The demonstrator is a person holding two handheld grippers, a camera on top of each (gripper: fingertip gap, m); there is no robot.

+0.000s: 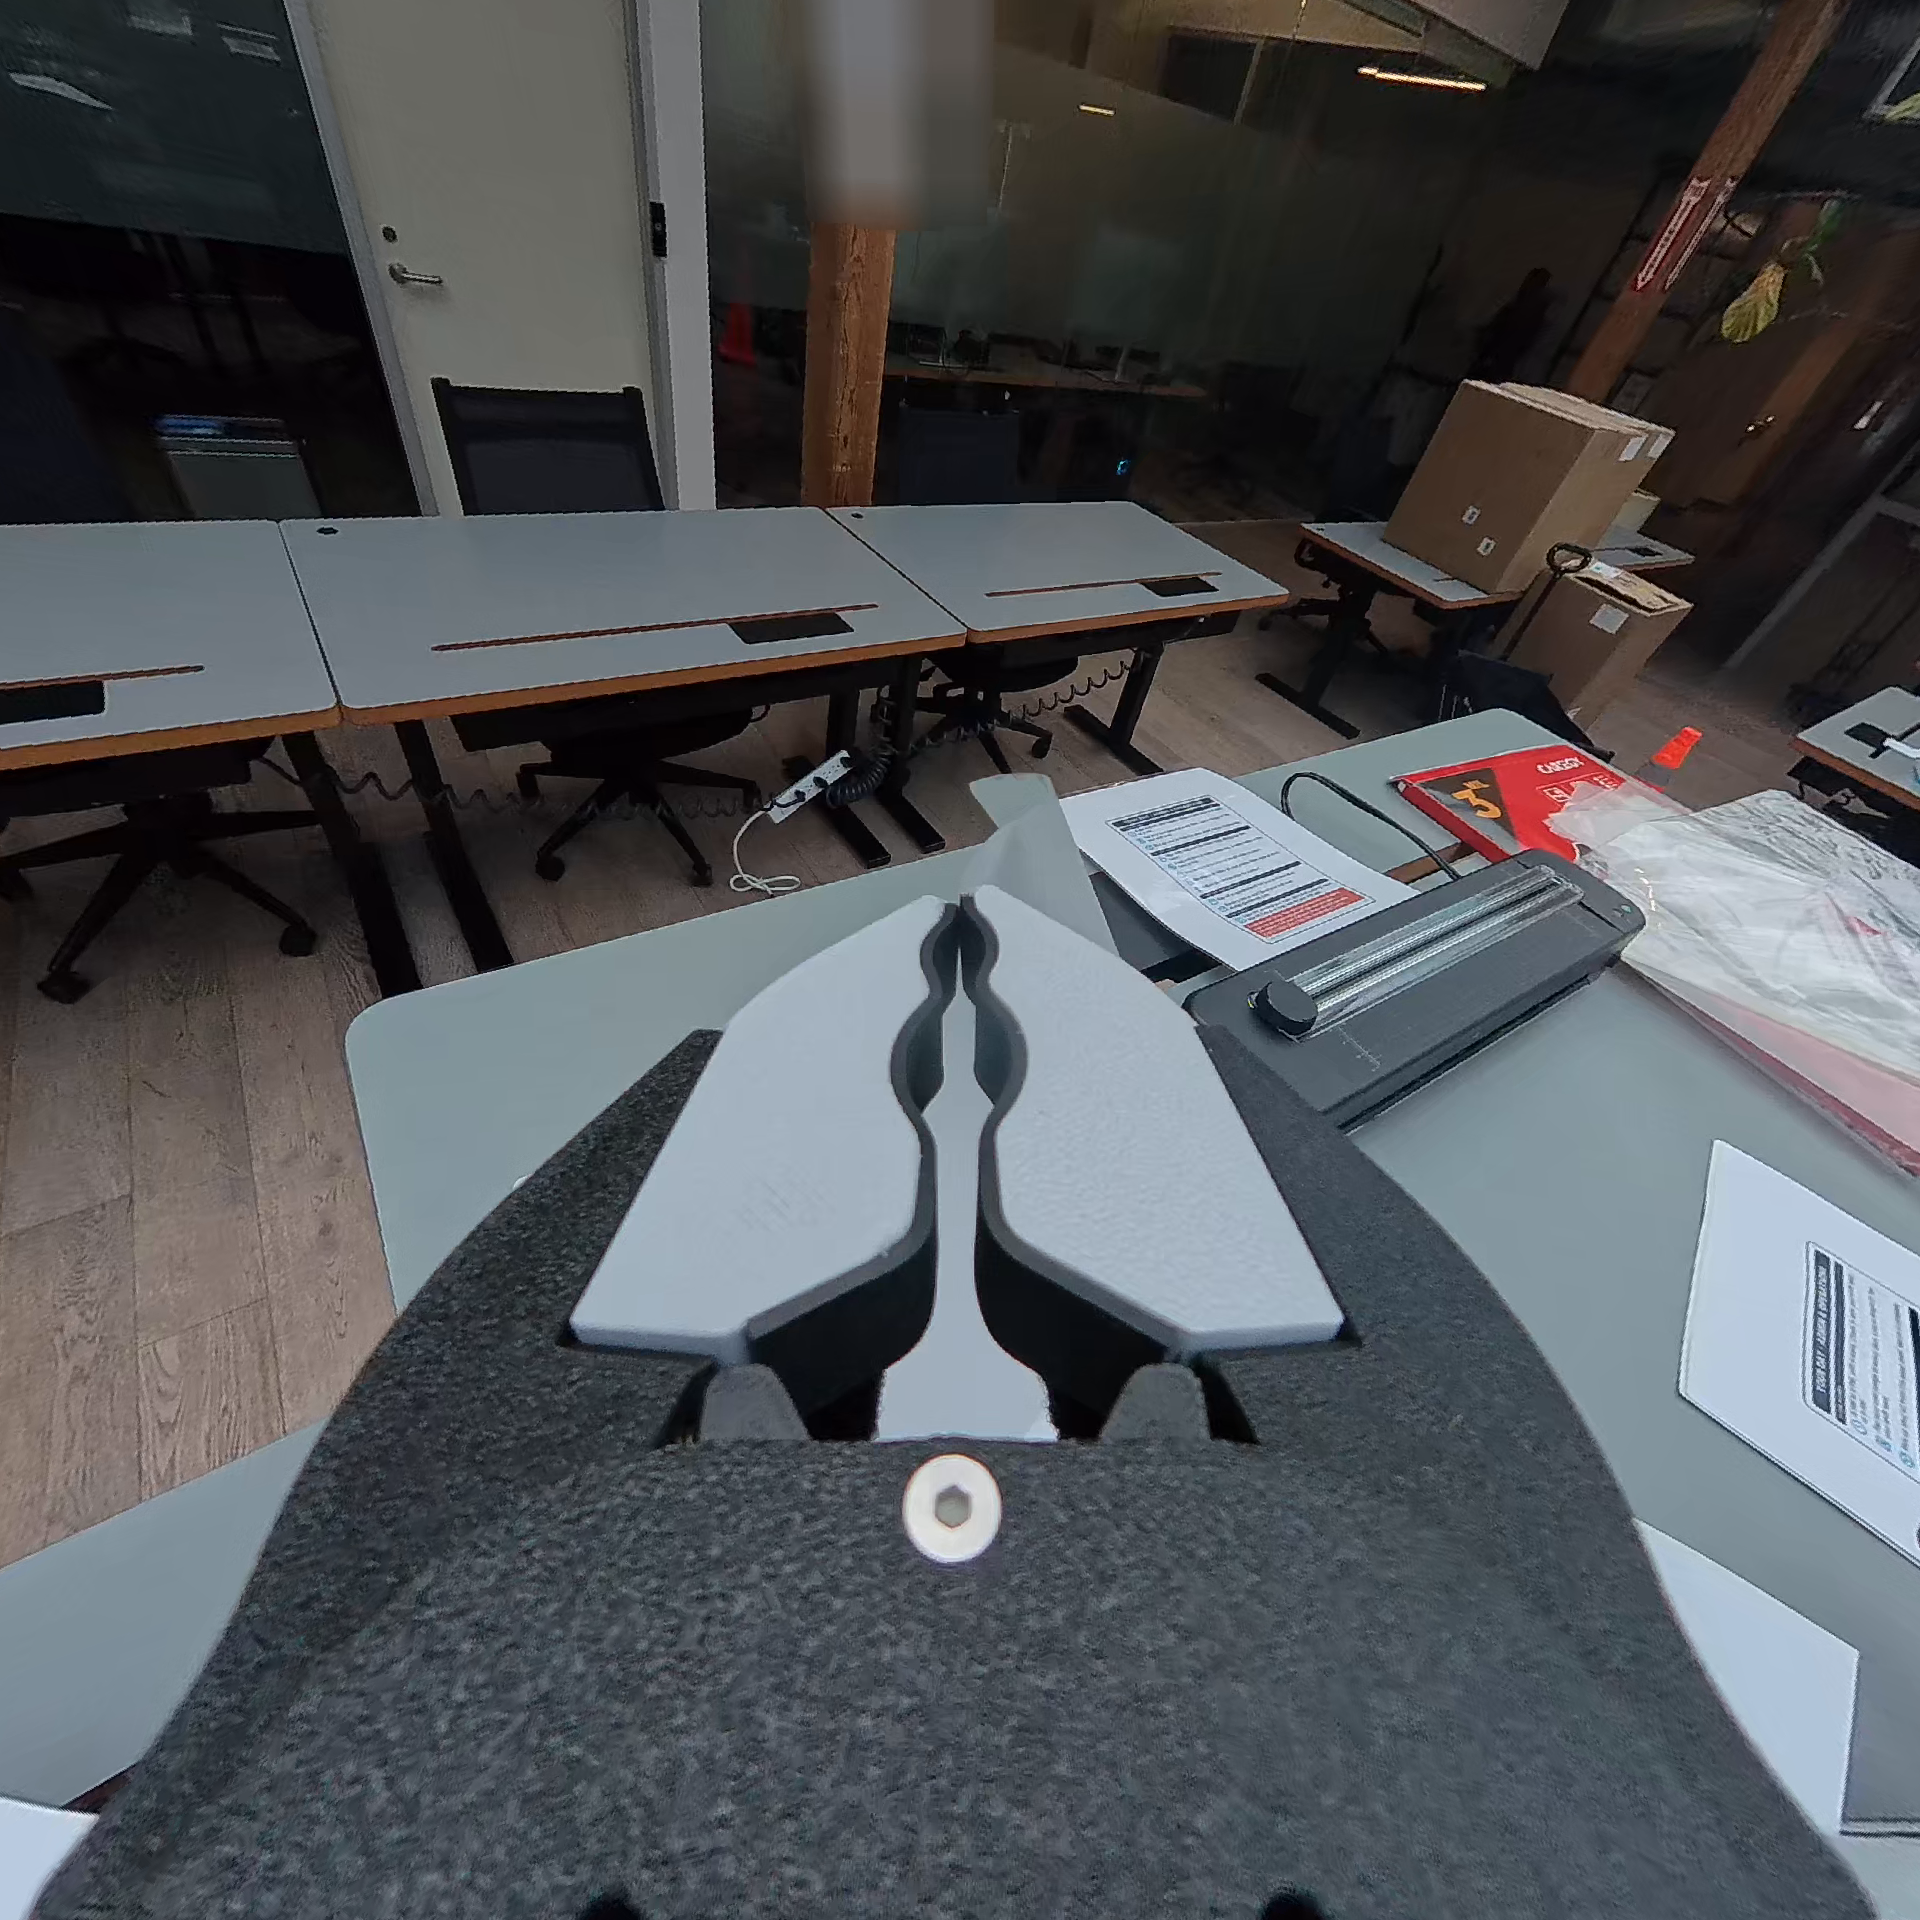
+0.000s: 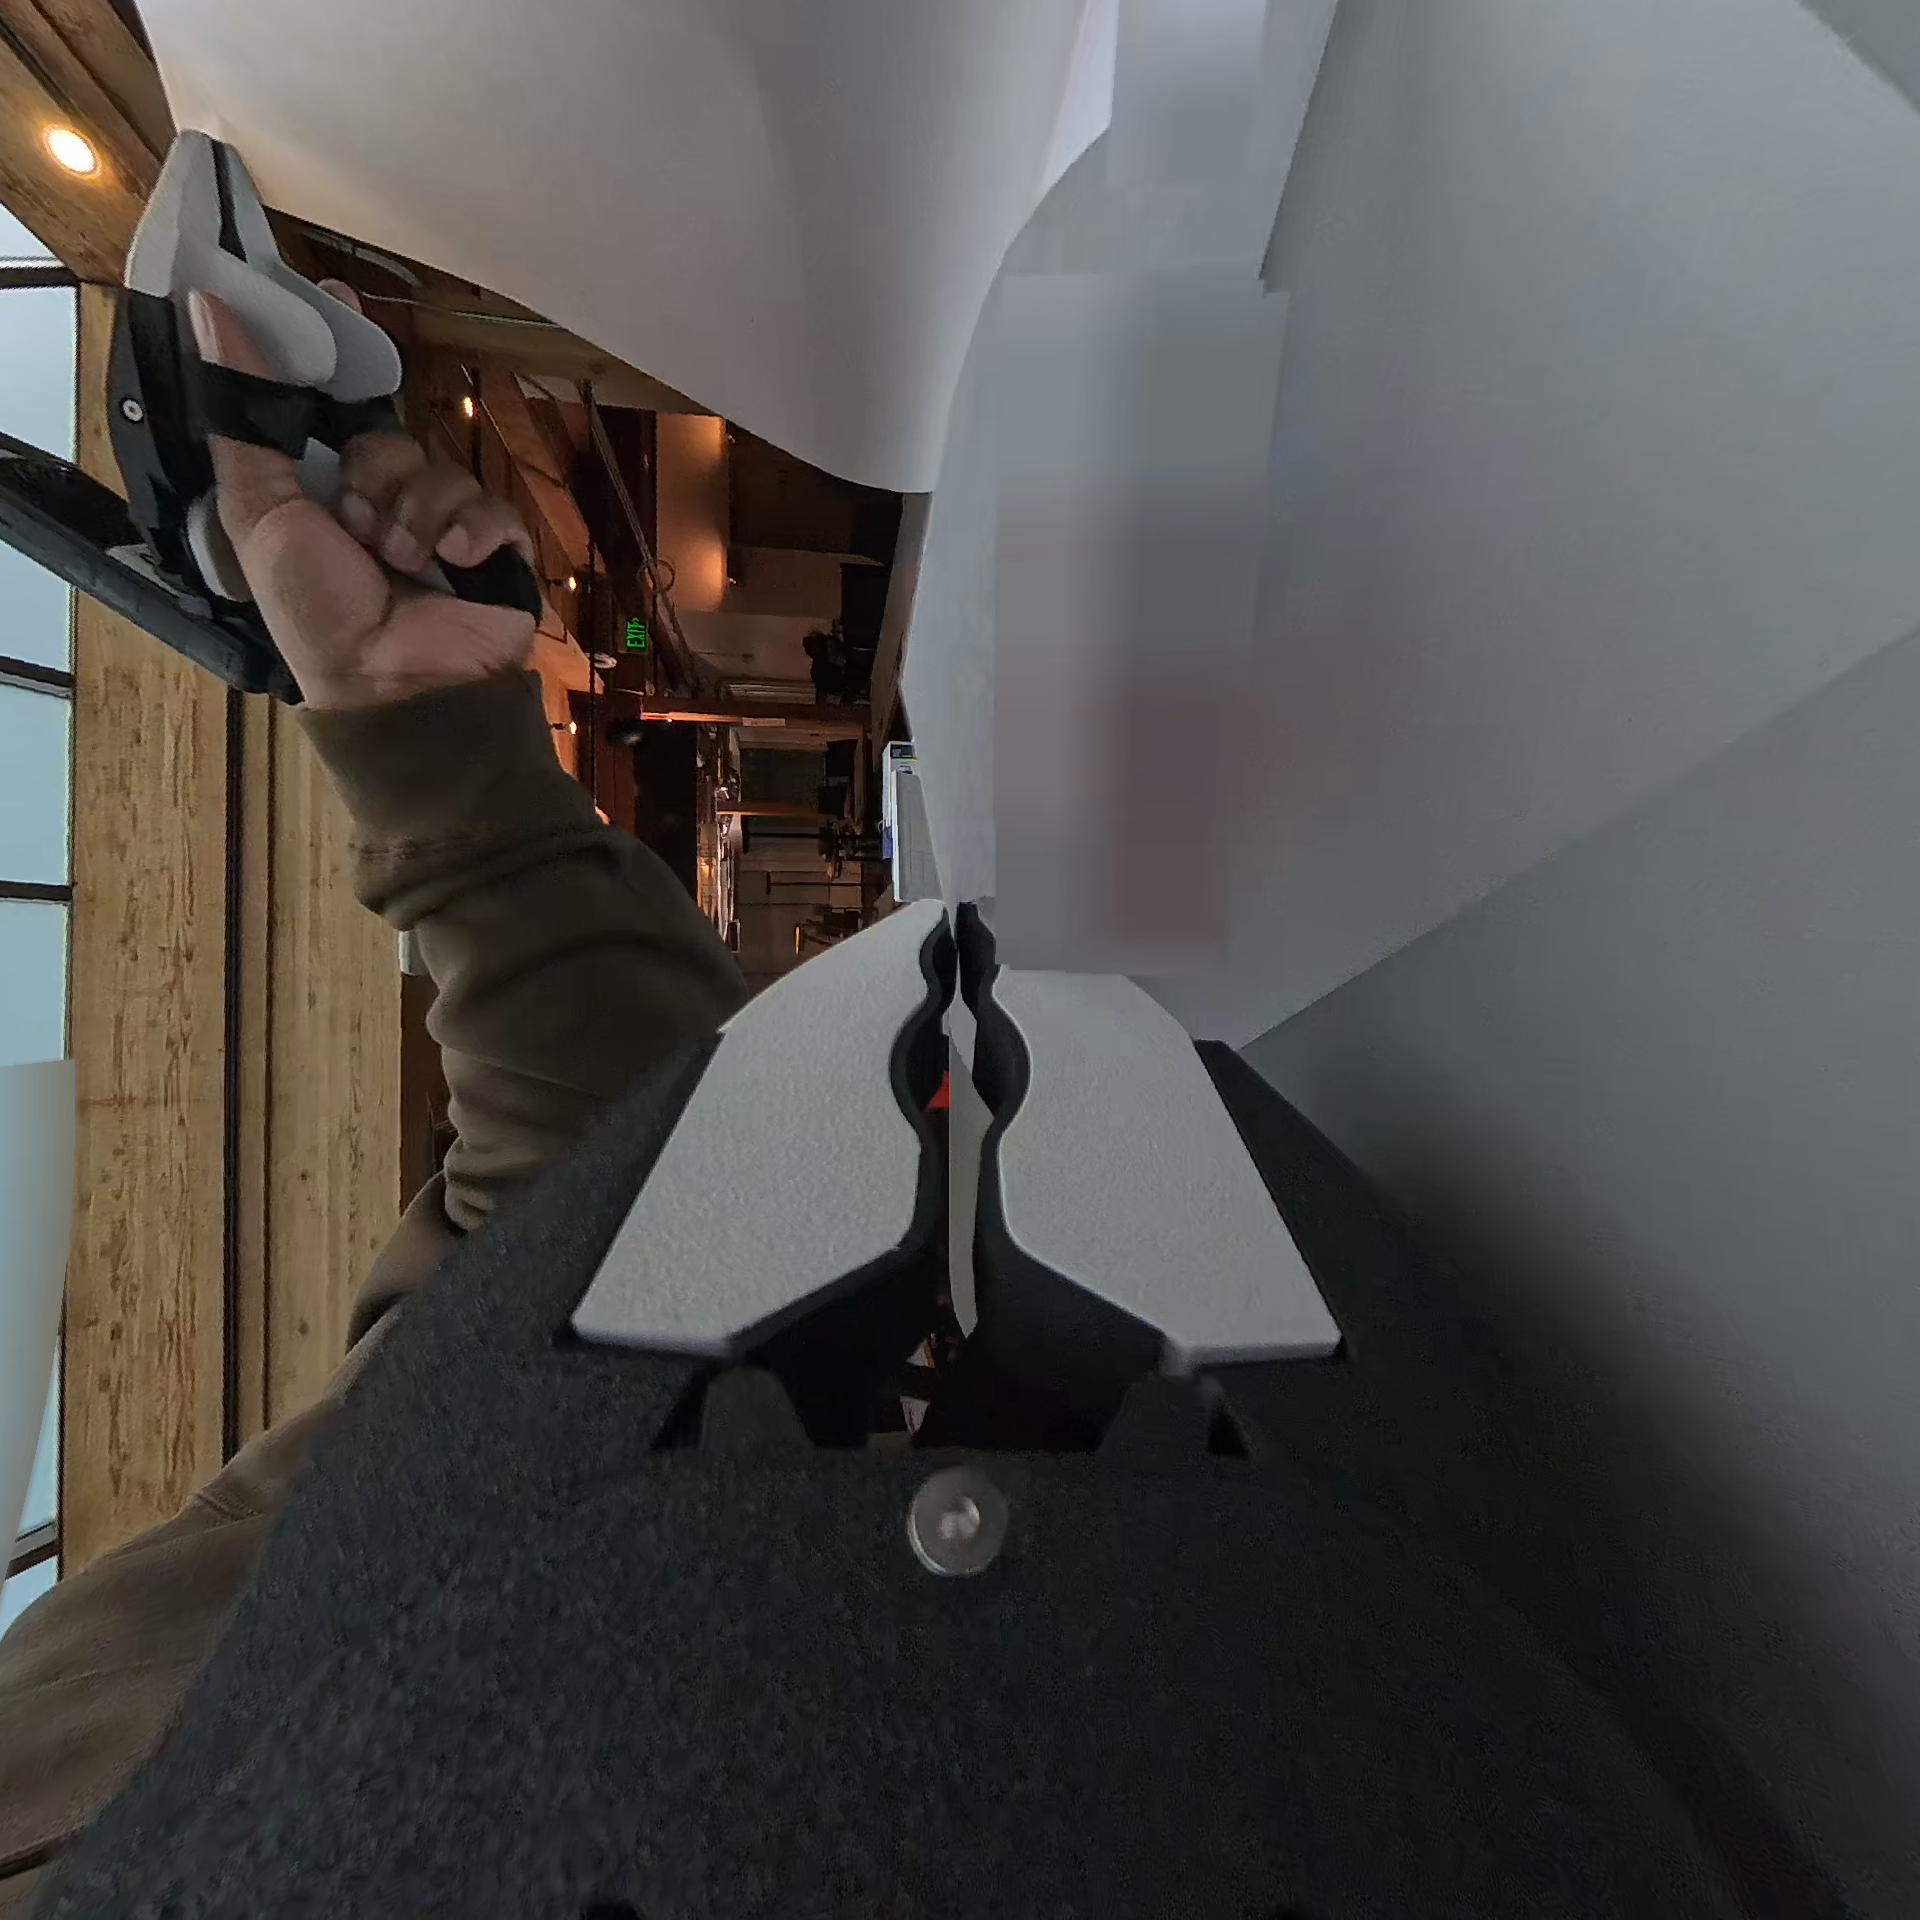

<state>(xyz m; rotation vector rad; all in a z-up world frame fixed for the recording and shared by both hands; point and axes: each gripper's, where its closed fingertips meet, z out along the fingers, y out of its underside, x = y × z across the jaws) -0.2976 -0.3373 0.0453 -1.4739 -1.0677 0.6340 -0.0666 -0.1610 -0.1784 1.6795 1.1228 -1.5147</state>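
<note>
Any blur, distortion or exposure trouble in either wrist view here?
Left wrist view: sharp, wide-angle bending of the desks, dim background. Right wrist view: rolled sideways, the held white sheet nearly featureless, mosaic patches over its right half, lower right in dark shadow.

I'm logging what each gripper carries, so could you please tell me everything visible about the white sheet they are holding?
The white sheet looks like thin, flexible paper, blank on the side shown. It is lifted off the grey table and hangs bowed, not flat. The right gripper is shut on one edge, which runs between its fingers. The left gripper is shut on another edge; only a curled grey-looking strip shows past its tips. Part of the sheet is blurred over.
</note>
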